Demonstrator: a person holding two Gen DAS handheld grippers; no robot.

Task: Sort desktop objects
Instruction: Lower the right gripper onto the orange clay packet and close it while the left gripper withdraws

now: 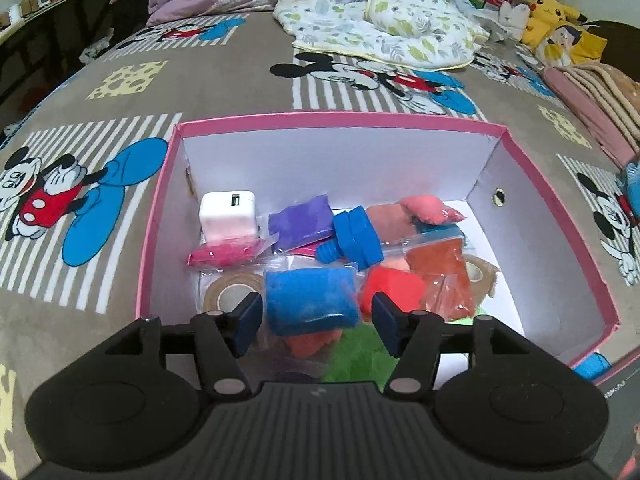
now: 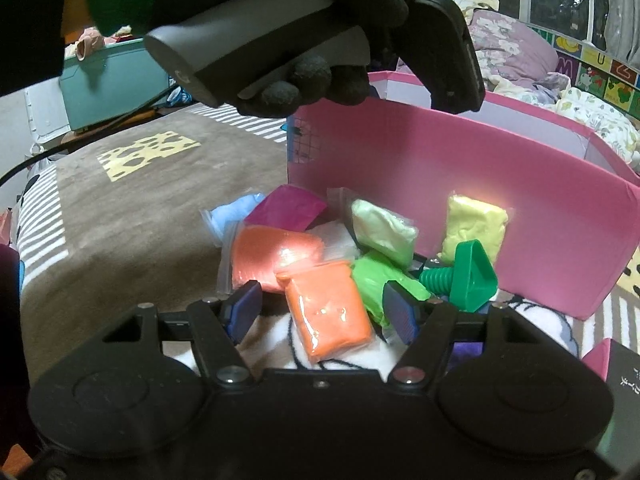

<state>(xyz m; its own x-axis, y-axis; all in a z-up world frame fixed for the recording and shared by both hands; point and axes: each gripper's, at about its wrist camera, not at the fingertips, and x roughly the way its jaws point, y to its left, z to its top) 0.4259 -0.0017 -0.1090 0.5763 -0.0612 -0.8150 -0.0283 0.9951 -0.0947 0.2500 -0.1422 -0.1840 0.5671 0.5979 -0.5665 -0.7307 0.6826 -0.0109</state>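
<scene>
In the left wrist view my left gripper [image 1: 316, 320] is open above a pink box [image 1: 340, 120]. A blue clay bag [image 1: 310, 300] lies between the fingers, not pinched. The box also holds a white charger [image 1: 227, 216], a purple bag [image 1: 300, 222], a blue toy bolt [image 1: 354, 238], red and brown bags and tape rolls [image 1: 234, 294]. In the right wrist view my right gripper [image 2: 320, 312] is open over an orange clay bag [image 2: 330, 312] in a pile beside the pink box [image 2: 460, 184]. A green toy bolt [image 2: 464, 278], pale green bag [image 2: 382, 234] and yellow bag [image 2: 476, 228] lie close by.
Everything sits on a bed with a Mickey Mouse blanket [image 1: 132, 80]. Quilts [image 1: 380, 28] and plush toys [image 1: 556, 20] lie at the far end. The gloved hand holding the left gripper [image 2: 312, 36] hangs above the pile. A teal bin [image 2: 112, 80] stands at left.
</scene>
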